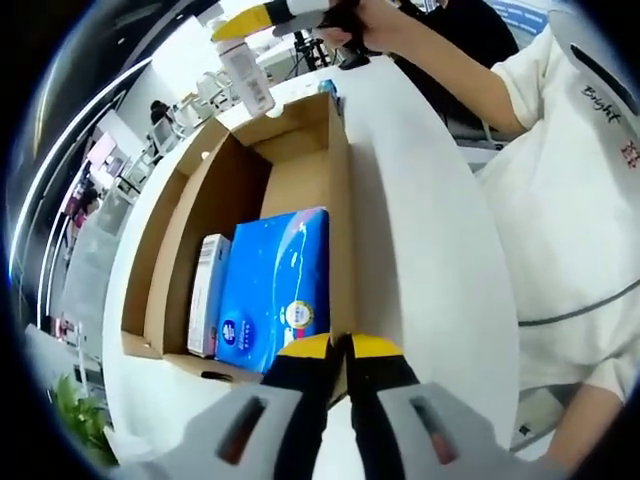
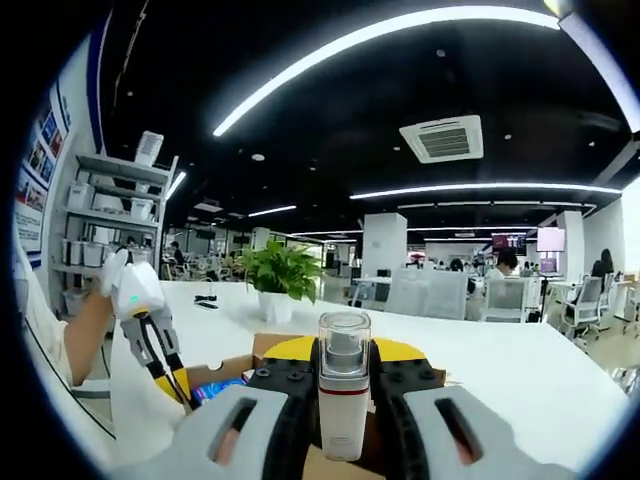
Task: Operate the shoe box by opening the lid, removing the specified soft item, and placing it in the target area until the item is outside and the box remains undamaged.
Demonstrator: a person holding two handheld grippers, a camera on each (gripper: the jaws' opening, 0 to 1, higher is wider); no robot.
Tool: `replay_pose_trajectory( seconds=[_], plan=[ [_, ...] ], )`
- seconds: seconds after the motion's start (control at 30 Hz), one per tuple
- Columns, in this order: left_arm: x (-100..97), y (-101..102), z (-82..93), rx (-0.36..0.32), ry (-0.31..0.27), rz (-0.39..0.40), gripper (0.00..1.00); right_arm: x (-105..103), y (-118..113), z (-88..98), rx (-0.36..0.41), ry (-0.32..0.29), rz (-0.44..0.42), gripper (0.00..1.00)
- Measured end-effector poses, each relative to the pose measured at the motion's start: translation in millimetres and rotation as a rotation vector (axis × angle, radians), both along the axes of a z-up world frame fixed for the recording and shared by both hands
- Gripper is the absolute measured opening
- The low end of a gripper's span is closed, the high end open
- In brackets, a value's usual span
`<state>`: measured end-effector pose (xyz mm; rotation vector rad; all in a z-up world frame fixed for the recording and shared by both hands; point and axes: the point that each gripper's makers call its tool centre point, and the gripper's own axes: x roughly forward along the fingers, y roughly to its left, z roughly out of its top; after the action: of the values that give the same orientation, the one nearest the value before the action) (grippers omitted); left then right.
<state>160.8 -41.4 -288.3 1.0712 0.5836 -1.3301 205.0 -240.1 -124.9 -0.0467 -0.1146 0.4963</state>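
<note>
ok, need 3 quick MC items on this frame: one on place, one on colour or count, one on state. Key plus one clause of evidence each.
1. Where does the blue tissue pack lie?
A. inside the open shoe box
B. on the white table beside the box
C. in a gripper

2. What colour is the band on the spray bottle?
A. green
B. red
C. black

3. The right gripper is
A. open and empty
B. shut on the spray bottle
C. shut on the tissue pack

Key: 1 A, the pack sits between the cardboard walls. 2 B, a red band rings the white body. 3 B, both jaws press the bottle's sides.
</note>
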Motion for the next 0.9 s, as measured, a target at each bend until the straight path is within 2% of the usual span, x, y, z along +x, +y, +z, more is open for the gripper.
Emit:
replay_pose_trajectory(
  seconds=[0.13, 0.23, 0.37, 0.5, 0.73, 0.8, 0.83, 0.87, 0.9],
  plan=[
    [0.3, 0.0, -0.2, 0.011, 0.005, 0.019, 0.05, -6.5, -7.8, 6.1, 0.007, -0.024, -0.017, 0.19],
    [0.1, 0.2, -0.4, 0.018, 0.004, 0.015, 0.04, -13.9, -19.3, 18.4, 0.008, -0.066, -0.054, 0.19],
    [0.2, 0.2, -0.5, 0.018, 0.005, 0.013, 0.04, -19.9, -46.6, 41.9, 0.009, -0.146, -0.148, 0.19],
    [0.2, 0.1, -0.4, 0.015, 0.004, 0.014, 0.04, -31.8, -59.4, 53.6, 0.024, -0.177, -0.164, 0.19],
    [0.3, -0.1, -0.1, 0.011, 0.009, 0.017, 0.04, -42.7, -67.6, 54.7, 0.015, -0.182, -0.181, 0.19],
    [0.3, -0.1, -0.2, 0.013, 0.008, 0.018, 0.05, -44.2, -69.6, 53.3, -0.024, -0.198, -0.196, 0.19],
    [0.3, -0.2, -0.2, 0.014, 0.008, 0.017, 0.05, -43.9, -73.2, 50.7, -0.035, -0.183, -0.214, 0.19],
    [0.3, -0.2, -0.2, 0.013, 0.008, 0.016, 0.05, -43.9, -78.3, 43.5, -0.04, -0.136, -0.238, 0.19],
    [0.2, -0.3, -0.1, 0.011, 0.008, 0.017, 0.05, -44.0, -81.1, 43.6, -0.037, -0.134, -0.251, 0.19]
  ],
)
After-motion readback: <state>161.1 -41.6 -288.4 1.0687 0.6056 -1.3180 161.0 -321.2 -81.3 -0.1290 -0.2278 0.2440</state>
